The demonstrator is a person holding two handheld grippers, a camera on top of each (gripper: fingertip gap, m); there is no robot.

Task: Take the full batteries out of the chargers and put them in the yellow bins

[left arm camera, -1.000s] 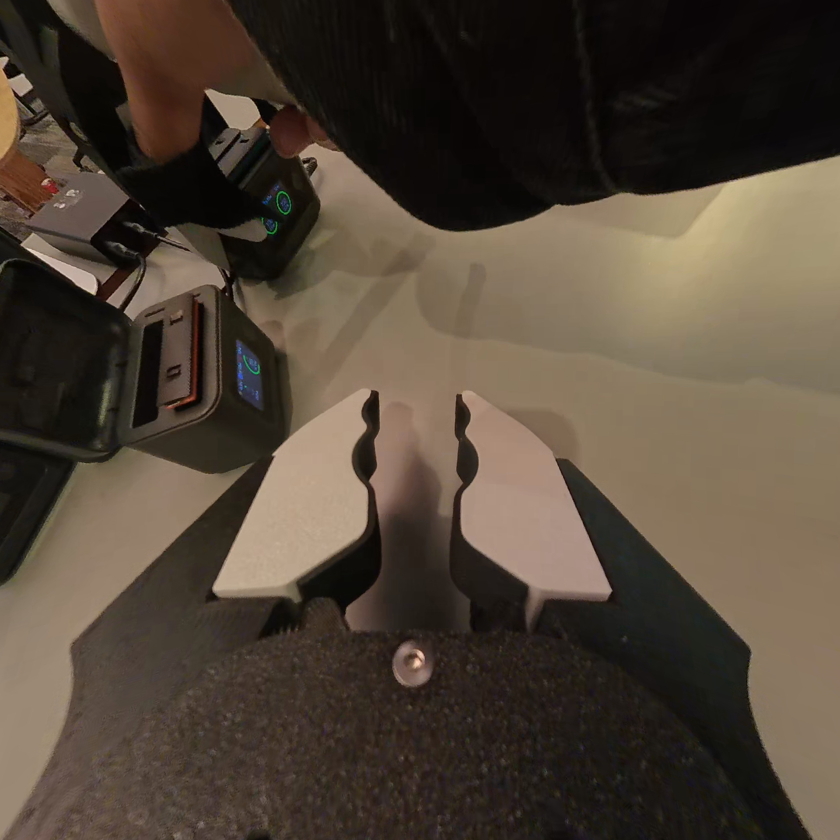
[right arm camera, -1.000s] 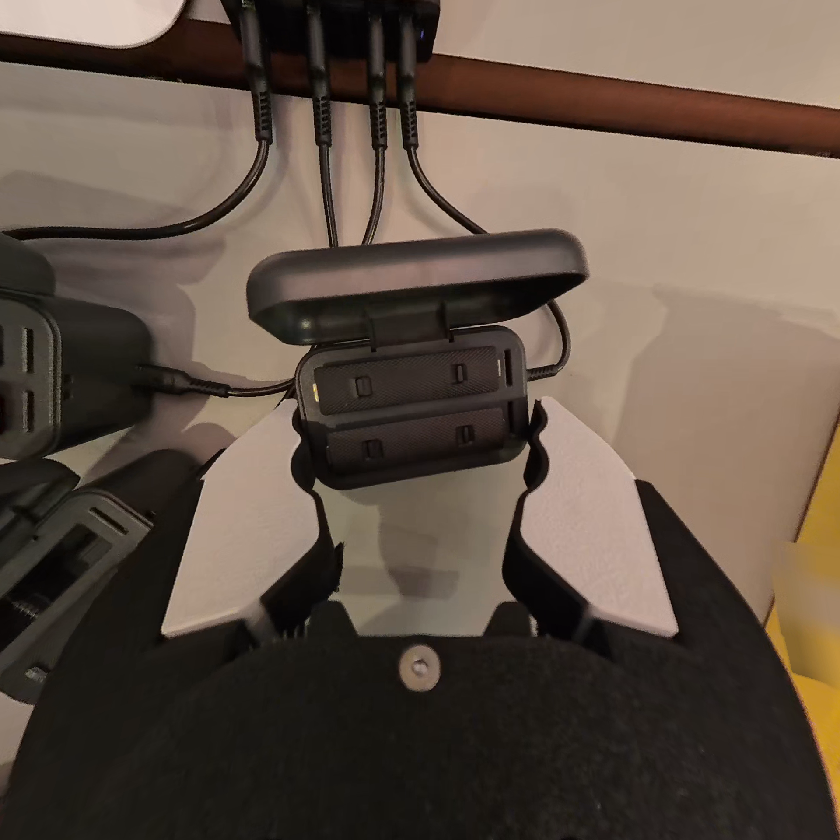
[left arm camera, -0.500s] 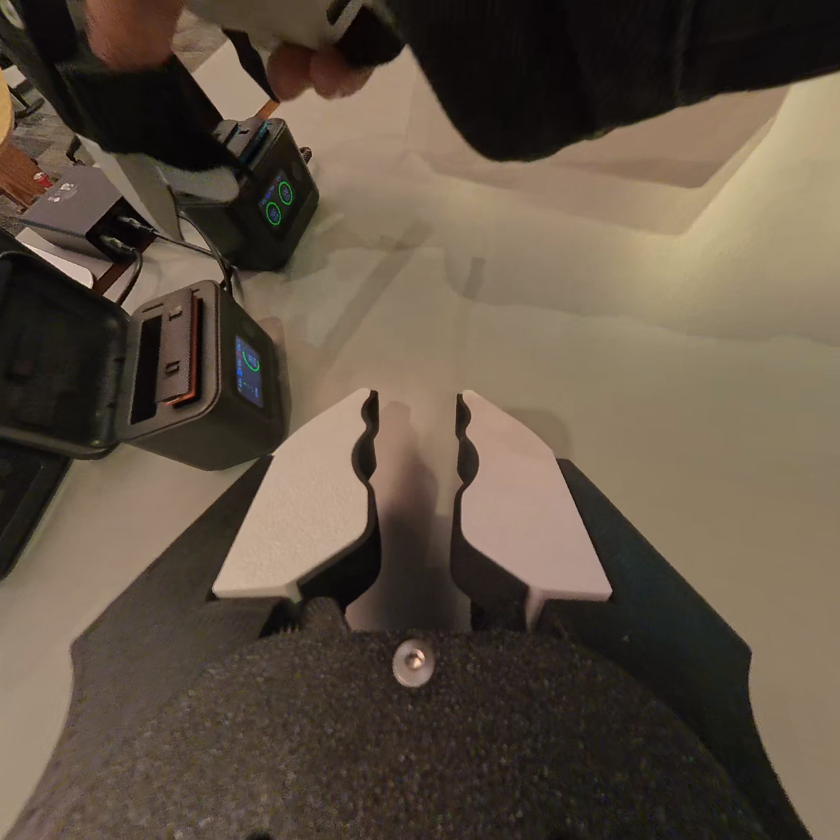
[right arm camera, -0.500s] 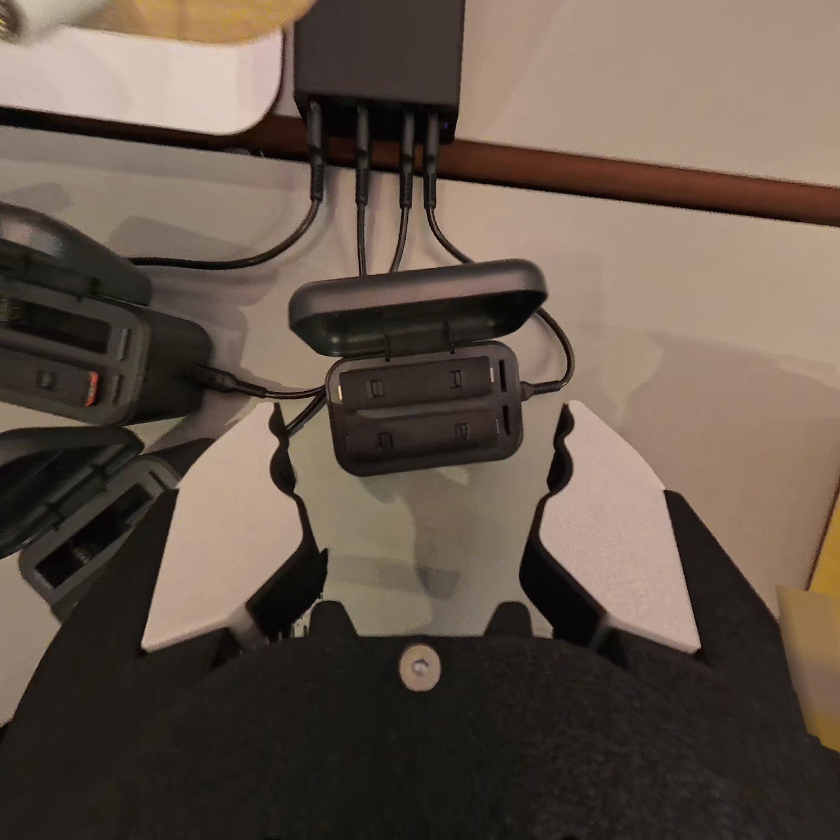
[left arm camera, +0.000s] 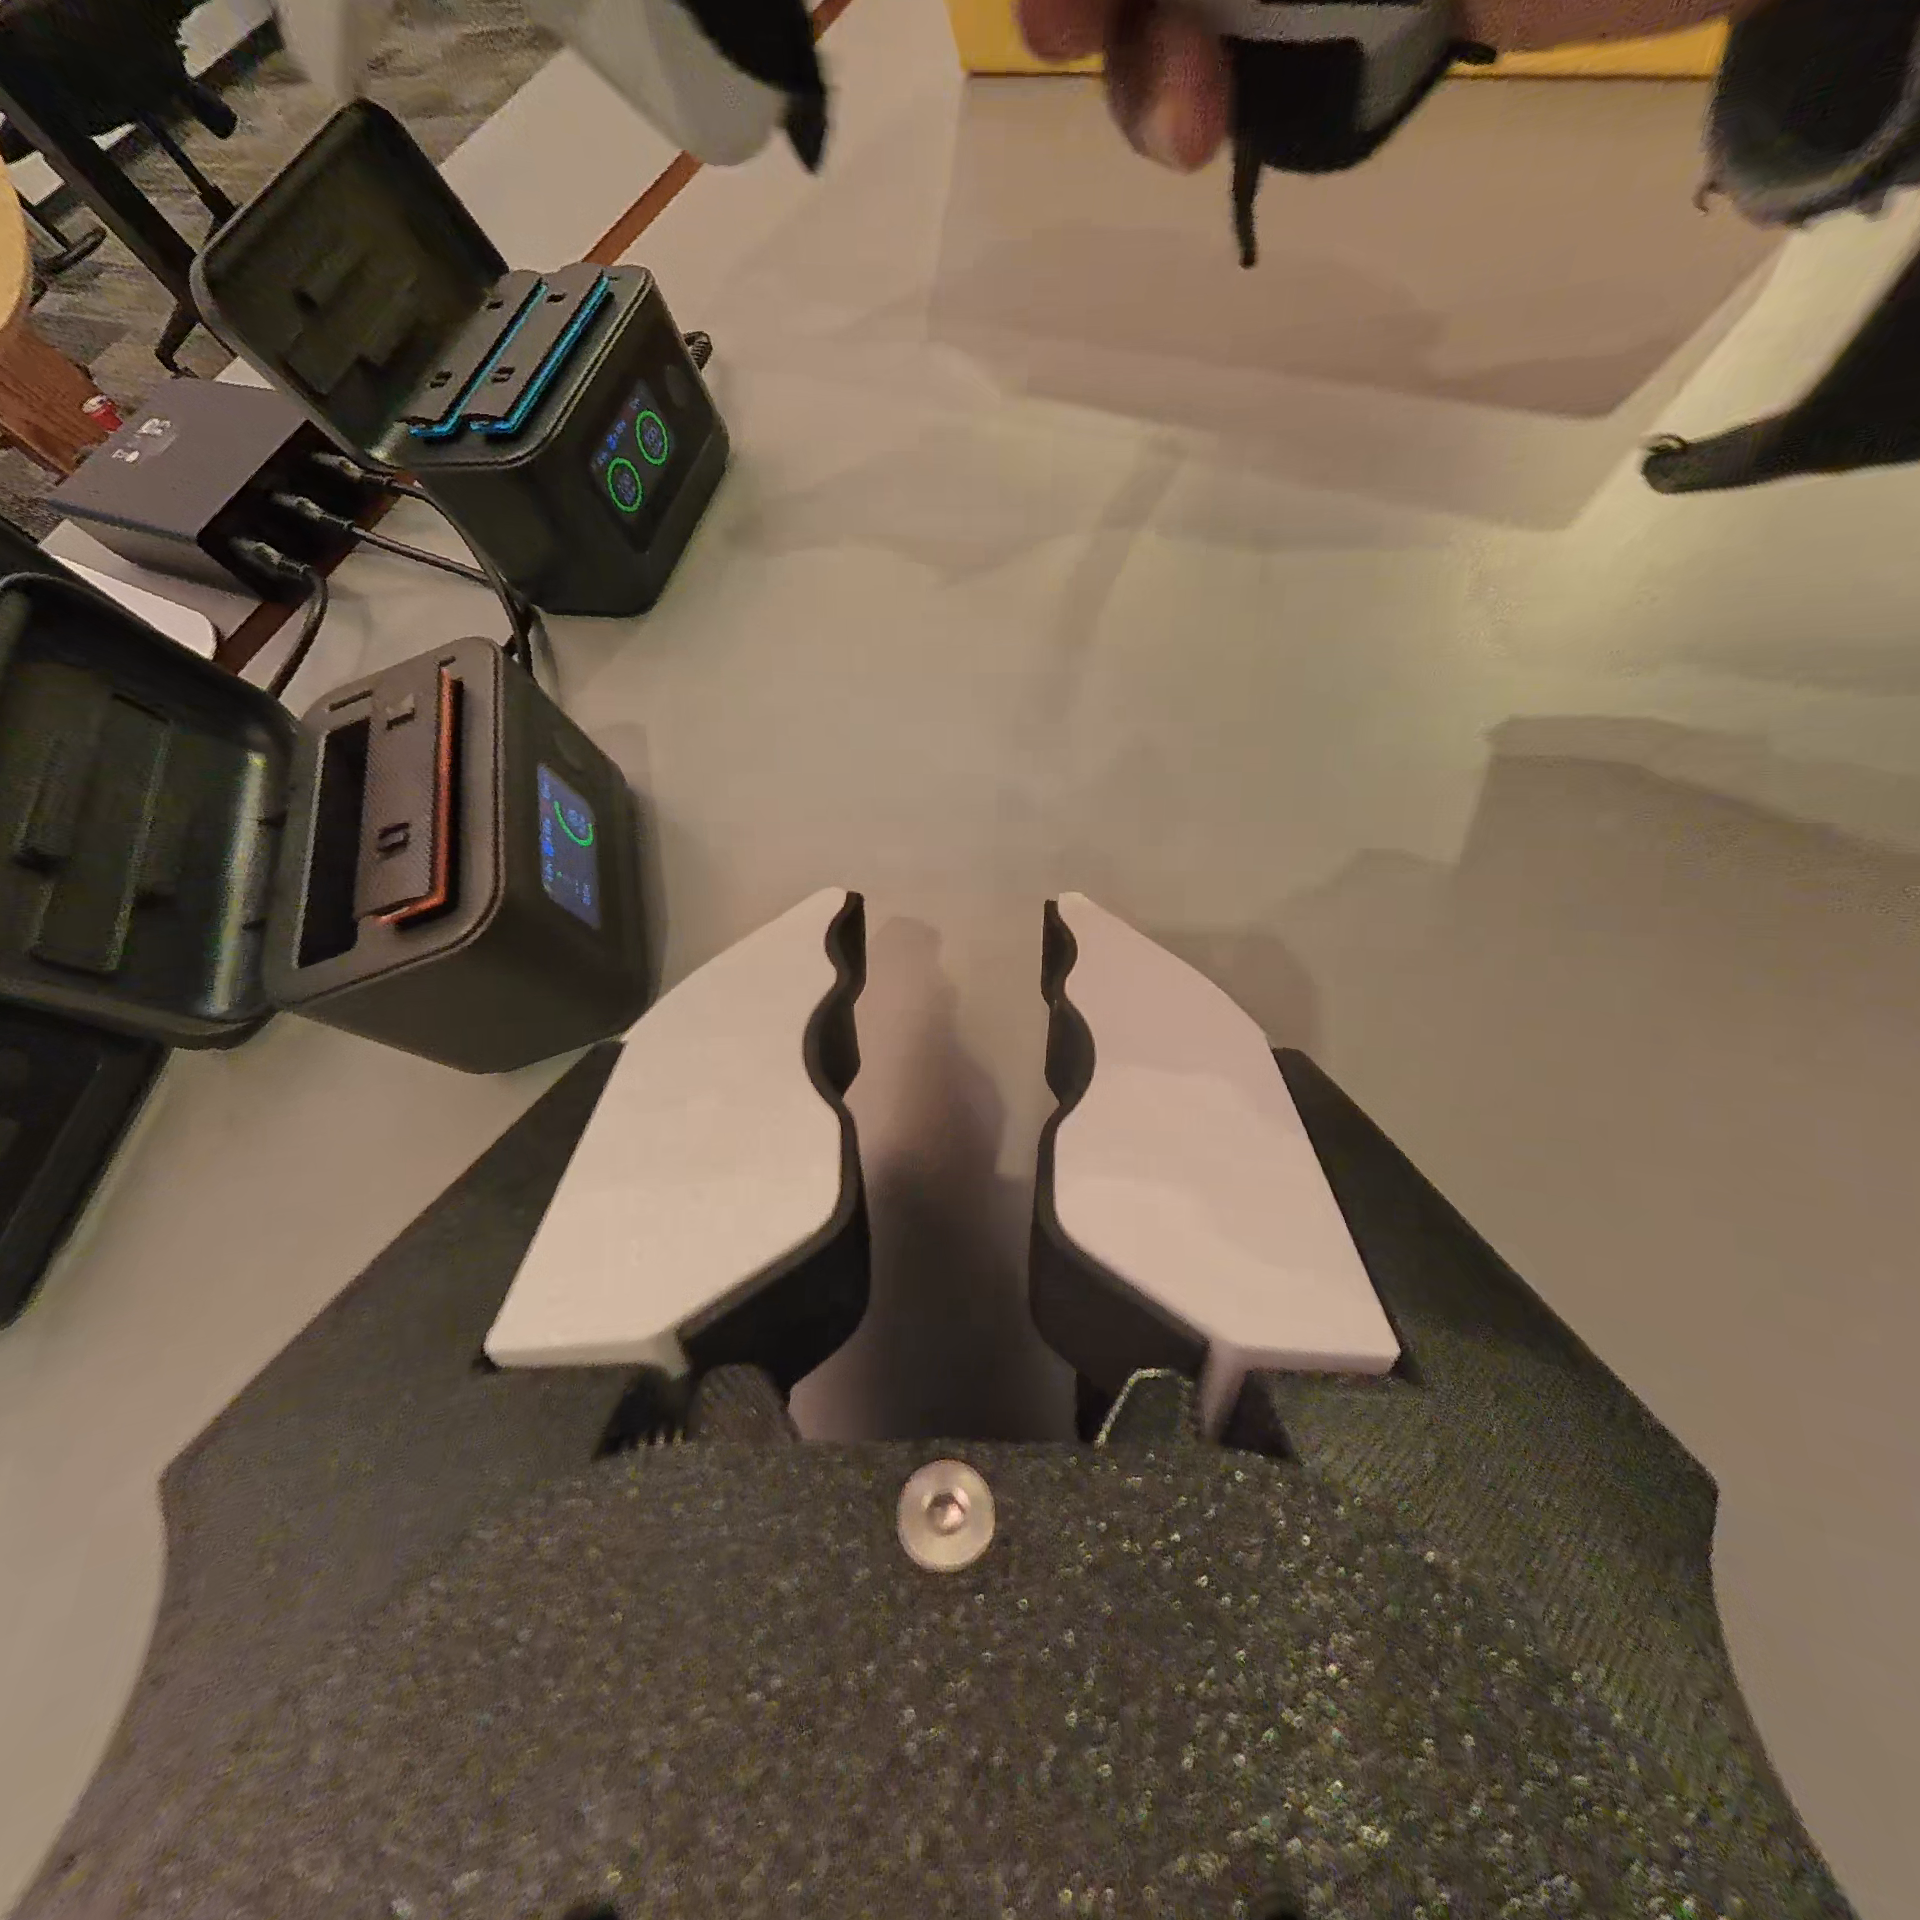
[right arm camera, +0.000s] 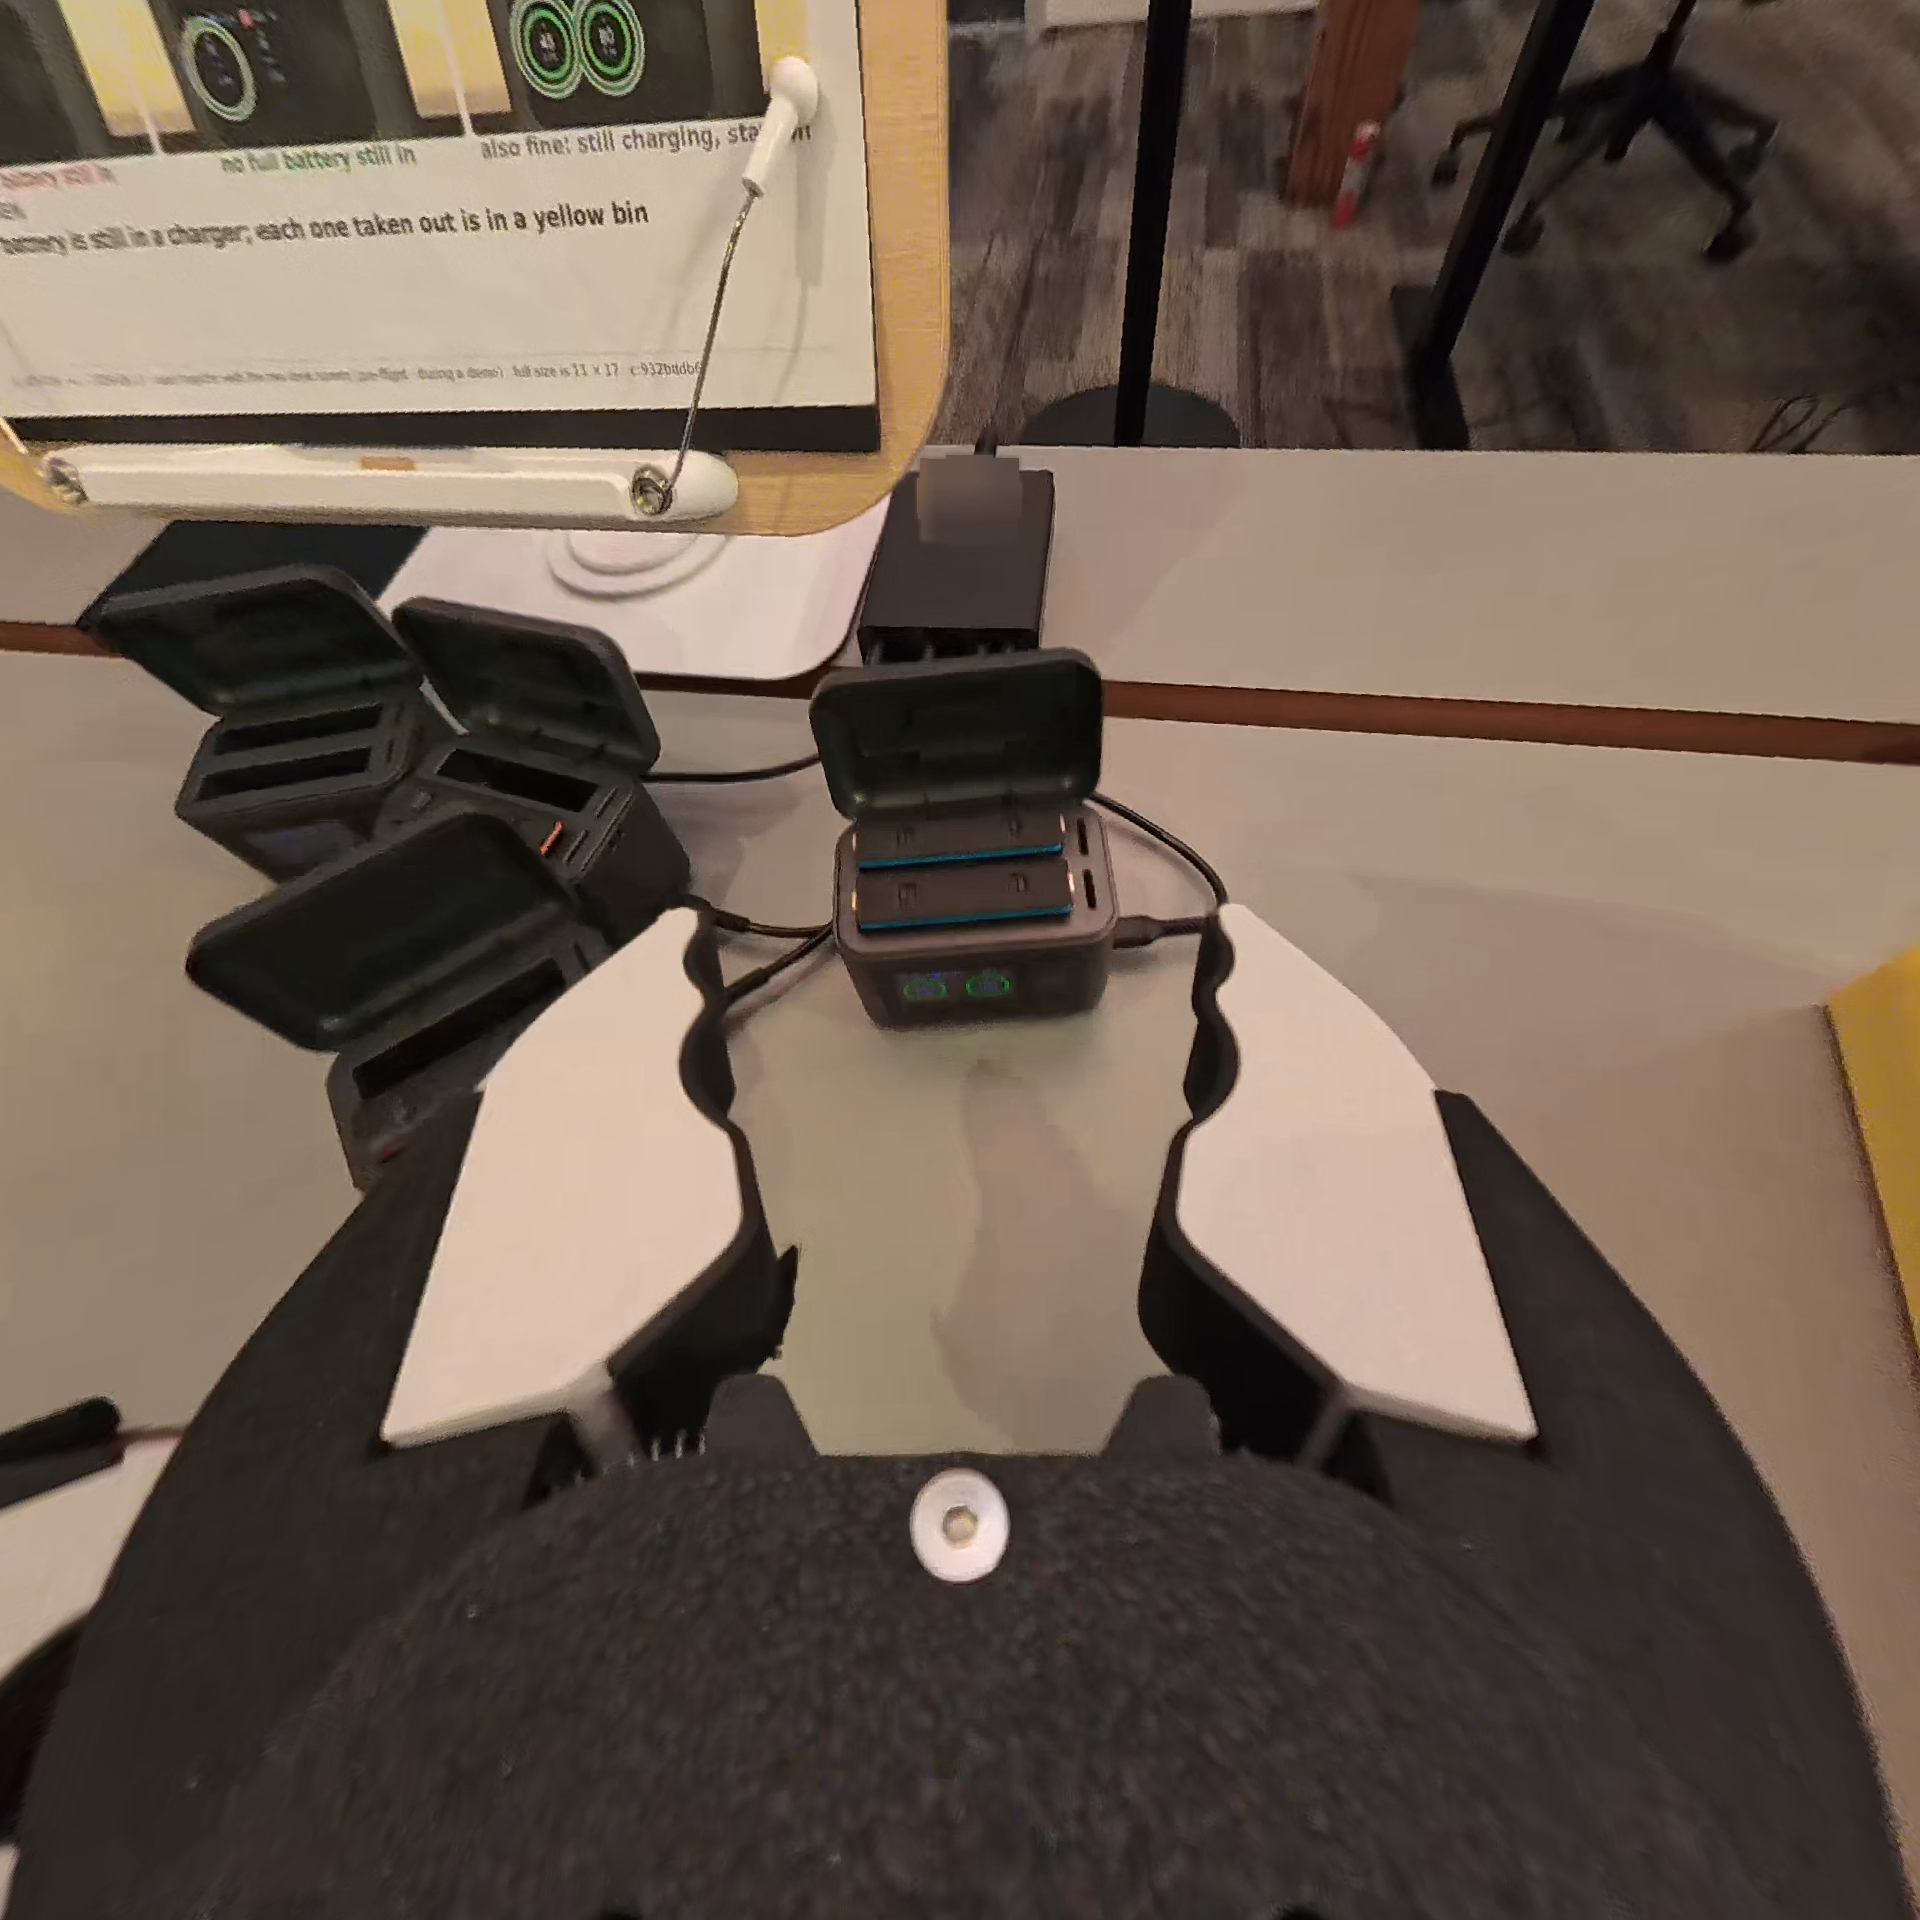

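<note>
Right gripper (right arm camera: 951, 935): jaws spread wide, nothing between them, held above the table (right arm camera: 1455, 831) and aimed at the lone charger.
Left gripper (left arm camera: 951, 914): fingers a narrow gap apart, empty, low over bare table and well right of the chargers in its own view.
Target charger (right arm camera: 971, 961): lid tipped back, two blue-edged batteries (right arm camera: 961, 857) seated side by side in its slots, two green rings lit on the front screen; it stands just beyond the right fingertips, roughly centred in the gap and not touched.
Cable (right arm camera: 1169, 862): runs from the charger's right side to the power block (right arm camera: 961, 582) at the far edge.
Other chargers (right arm camera: 416, 831): three open units clustered at far left; one shows an orange-edged battery (left arm camera: 442, 795) beside an empty slot.
Yellow bin (right arm camera: 1881, 1091): only an edge shows at the right border, near the right gripper.
Risk, wide grasp: jaws this far apart could close on the charger body rather than one battery, dragging it on its cable.
Risk, raised lid: a steep approach could strike the lid and tip the unit.
Risk, selection: the screens are small; whether both rings are complete is a judgement, and a part-charged battery could be pulled.
</note>
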